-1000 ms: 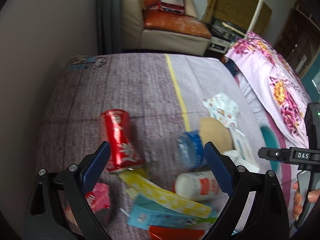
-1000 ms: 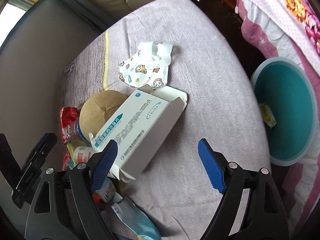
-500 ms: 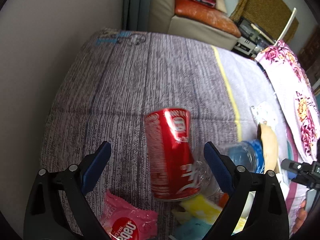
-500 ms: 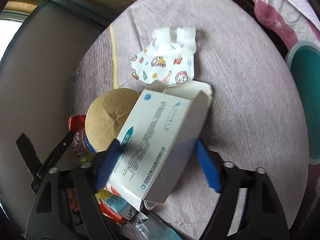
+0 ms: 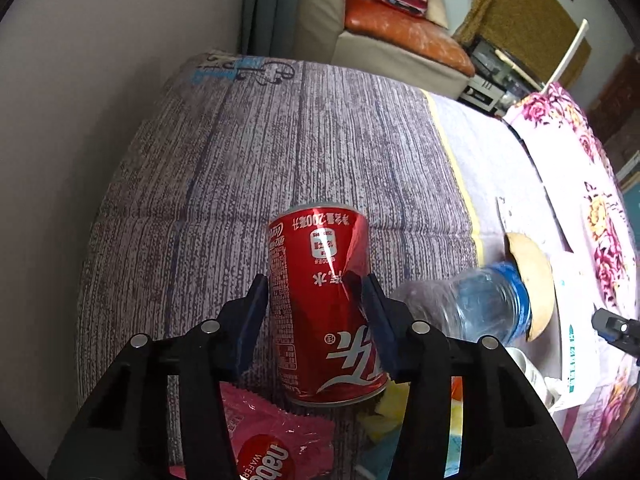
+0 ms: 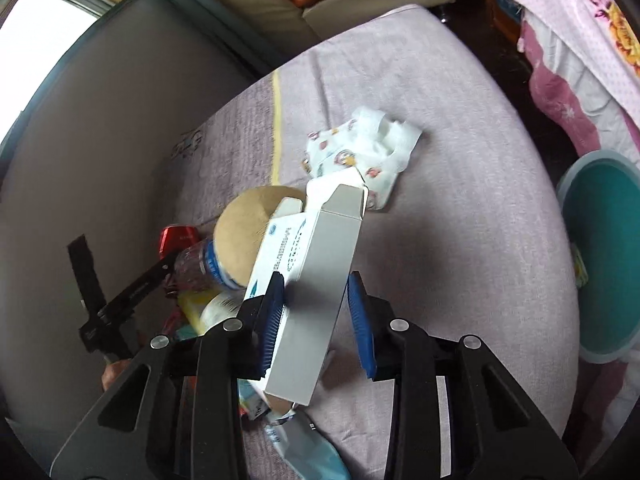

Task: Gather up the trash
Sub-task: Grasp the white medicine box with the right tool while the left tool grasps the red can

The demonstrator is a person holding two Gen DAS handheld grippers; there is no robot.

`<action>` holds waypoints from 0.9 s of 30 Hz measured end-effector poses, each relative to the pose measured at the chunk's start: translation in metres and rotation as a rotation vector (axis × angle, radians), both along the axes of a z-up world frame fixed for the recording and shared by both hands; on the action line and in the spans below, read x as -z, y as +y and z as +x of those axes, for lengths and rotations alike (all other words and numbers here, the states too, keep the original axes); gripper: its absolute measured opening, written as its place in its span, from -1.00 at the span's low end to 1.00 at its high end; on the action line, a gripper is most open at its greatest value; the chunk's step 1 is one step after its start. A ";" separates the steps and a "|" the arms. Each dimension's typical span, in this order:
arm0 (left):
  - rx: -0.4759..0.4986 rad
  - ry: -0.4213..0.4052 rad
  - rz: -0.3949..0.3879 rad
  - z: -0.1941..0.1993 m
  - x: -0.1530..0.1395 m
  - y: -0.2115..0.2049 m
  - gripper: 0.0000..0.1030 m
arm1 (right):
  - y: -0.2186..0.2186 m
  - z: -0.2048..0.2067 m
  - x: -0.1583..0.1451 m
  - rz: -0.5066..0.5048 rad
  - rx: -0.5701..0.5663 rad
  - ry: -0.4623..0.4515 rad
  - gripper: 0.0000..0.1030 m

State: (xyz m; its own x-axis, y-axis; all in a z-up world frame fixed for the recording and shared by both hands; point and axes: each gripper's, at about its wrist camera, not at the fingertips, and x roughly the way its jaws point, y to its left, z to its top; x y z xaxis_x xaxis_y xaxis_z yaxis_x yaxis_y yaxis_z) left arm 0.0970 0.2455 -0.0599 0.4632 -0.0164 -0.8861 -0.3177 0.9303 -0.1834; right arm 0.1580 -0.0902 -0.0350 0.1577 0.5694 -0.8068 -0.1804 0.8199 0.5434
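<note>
My left gripper (image 5: 316, 316) is shut on a dented red soda can (image 5: 322, 300) that lies on the grey striped bed cover (image 5: 240, 168). My right gripper (image 6: 316, 312) is shut on a white and blue cardboard box (image 6: 308, 280) with an open flap, tilted up off the cover. A clear plastic bottle with a blue label (image 5: 472, 308) lies just right of the can. A pink wafer wrapper (image 5: 272, 436) lies under the left gripper. The can (image 6: 178, 236) and the bottle (image 6: 200, 264) also show in the right wrist view.
A teal bin (image 6: 600, 256) stands on the floor at the right, with a small wrapper inside. A printed face mask (image 6: 360, 152), a brown round disc (image 6: 248, 224), a white bottle (image 6: 220, 304) and more wrappers lie on the cover. A wall runs along the left.
My left gripper moved onto the red can and closed on it. My right gripper closed on the white box and tipped it up.
</note>
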 end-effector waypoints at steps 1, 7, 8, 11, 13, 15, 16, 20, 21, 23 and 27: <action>0.004 0.005 0.003 0.000 0.002 0.000 0.08 | 0.003 0.000 0.000 0.012 -0.009 0.008 -0.36; 0.037 0.052 -0.010 0.003 0.022 -0.005 0.14 | 0.029 0.004 0.010 0.055 -0.057 0.049 -0.17; 0.038 0.046 -0.003 0.001 0.022 -0.005 0.12 | 0.032 0.004 0.014 0.059 -0.057 0.057 -0.14; 0.041 0.042 0.008 -0.001 0.020 -0.008 0.03 | 0.037 0.002 0.022 0.100 -0.057 0.087 -0.10; 0.034 0.031 0.031 -0.005 0.016 -0.011 0.03 | 0.040 -0.002 0.022 0.109 -0.069 0.087 -0.15; 0.024 0.015 0.027 -0.009 0.011 -0.010 0.03 | 0.044 -0.008 0.018 0.120 -0.093 0.068 -0.39; 0.018 0.007 0.026 -0.011 0.007 -0.010 0.03 | 0.045 -0.011 0.012 0.116 -0.106 0.044 -0.45; -0.003 -0.037 0.030 -0.021 -0.012 -0.007 0.03 | 0.048 -0.019 -0.005 0.106 -0.126 -0.023 -0.52; -0.005 -0.051 0.032 -0.025 -0.019 -0.007 0.03 | 0.047 -0.022 -0.010 0.103 -0.128 -0.043 -0.53; 0.000 -0.073 0.036 -0.030 -0.030 -0.011 0.03 | 0.044 -0.026 -0.021 0.098 -0.126 -0.077 -0.54; 0.024 -0.117 0.042 -0.040 -0.053 -0.026 0.03 | 0.035 -0.034 -0.039 0.054 -0.113 -0.143 -0.54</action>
